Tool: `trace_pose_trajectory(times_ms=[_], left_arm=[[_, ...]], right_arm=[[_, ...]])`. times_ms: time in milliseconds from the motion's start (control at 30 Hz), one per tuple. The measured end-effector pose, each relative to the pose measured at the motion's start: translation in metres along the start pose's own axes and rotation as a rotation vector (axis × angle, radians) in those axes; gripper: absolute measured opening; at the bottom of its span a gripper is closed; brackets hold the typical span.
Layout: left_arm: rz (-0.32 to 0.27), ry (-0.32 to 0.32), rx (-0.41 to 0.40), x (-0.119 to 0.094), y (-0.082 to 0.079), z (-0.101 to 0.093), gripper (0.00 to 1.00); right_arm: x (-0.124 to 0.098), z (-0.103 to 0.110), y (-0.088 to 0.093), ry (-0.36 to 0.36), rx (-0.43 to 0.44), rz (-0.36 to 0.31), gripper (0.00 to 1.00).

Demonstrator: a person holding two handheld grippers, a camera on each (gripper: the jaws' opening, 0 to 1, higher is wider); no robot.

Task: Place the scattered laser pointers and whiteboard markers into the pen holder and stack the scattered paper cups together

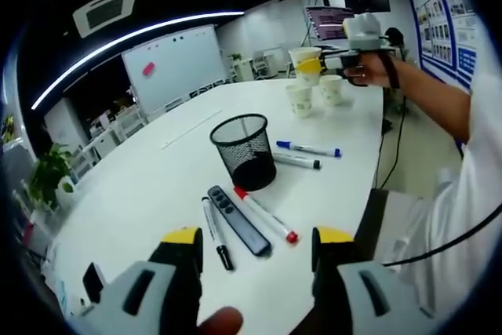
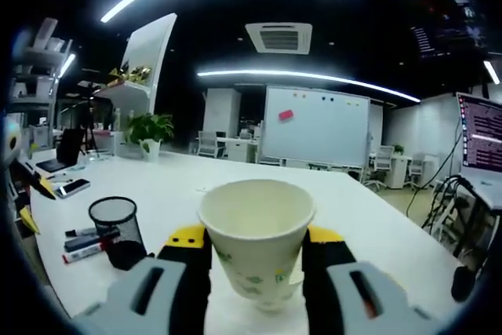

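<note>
Our right hand-held gripper (image 2: pixel 256 260) pinches a white printed paper cup (image 2: pixel 256 241), raised above two more white paper cups (image 1: pixel 314 96) on the white surface (image 1: pixel 141 194). Our left hand-held gripper (image 1: pixel 257 253) hangs spread above a red-capped whiteboard marker (image 1: pixel 265 214), a dark flat laser pointer (image 1: pixel 238 220) and a black mesh pen holder (image 1: pixel 244 151).

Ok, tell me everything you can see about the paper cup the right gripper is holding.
The paper cup is white with a faint green print low on its side and looks like thin paper. It stands upright, mouth open and empty, between the right gripper and its yellow-tipped jaws, which press its sides. In the left gripper view the same cup is held above the white table, over two more cups standing there.
</note>
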State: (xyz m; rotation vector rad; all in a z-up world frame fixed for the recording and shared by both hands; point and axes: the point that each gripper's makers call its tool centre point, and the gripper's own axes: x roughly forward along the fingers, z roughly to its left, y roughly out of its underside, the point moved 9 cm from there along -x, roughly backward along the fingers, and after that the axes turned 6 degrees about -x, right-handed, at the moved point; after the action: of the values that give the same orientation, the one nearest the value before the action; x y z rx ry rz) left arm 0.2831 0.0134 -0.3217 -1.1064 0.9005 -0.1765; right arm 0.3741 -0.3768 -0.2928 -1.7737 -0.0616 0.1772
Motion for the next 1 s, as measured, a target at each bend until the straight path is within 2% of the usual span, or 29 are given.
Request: trace_pose_trajectory(times_ms=[333,400,433,533,767,1000], left_arm=[[0.005,-0.005,0.003,-0.002,0.000,0.002,0.57],[0.007,-0.004,0.007,-0.002,0.001,0.002,0.57],[0.007,-0.002,0.005,-0.001,0.001,0.002,0.57],[0.011,-0.001,0.001,0.000,0.004,0.002,0.57],[-0.002,-0.006,0.006,-0.003,0.002,0.003,0.56],[0.007,-0.005,0.011,-0.003,0.004,0.001,0.56]], right_arm=[[0.008,-0.003,0.006,0.011,0.033,-0.002,0.46],[0.006,-0.008,-0.001,0.064,0.012,-0.075,0.46],[0.006,-0.008,-0.002,0.069,0.012,-0.086,0.46],[0.008,-0.010,0.001,0.061,0.047,-0.084,0.46],[0.011,-0.010,0.010,0.056,0.062,-0.058,0.46],[0.013,-0.012,0.008,0.049,0.059,-0.066,0.46]])
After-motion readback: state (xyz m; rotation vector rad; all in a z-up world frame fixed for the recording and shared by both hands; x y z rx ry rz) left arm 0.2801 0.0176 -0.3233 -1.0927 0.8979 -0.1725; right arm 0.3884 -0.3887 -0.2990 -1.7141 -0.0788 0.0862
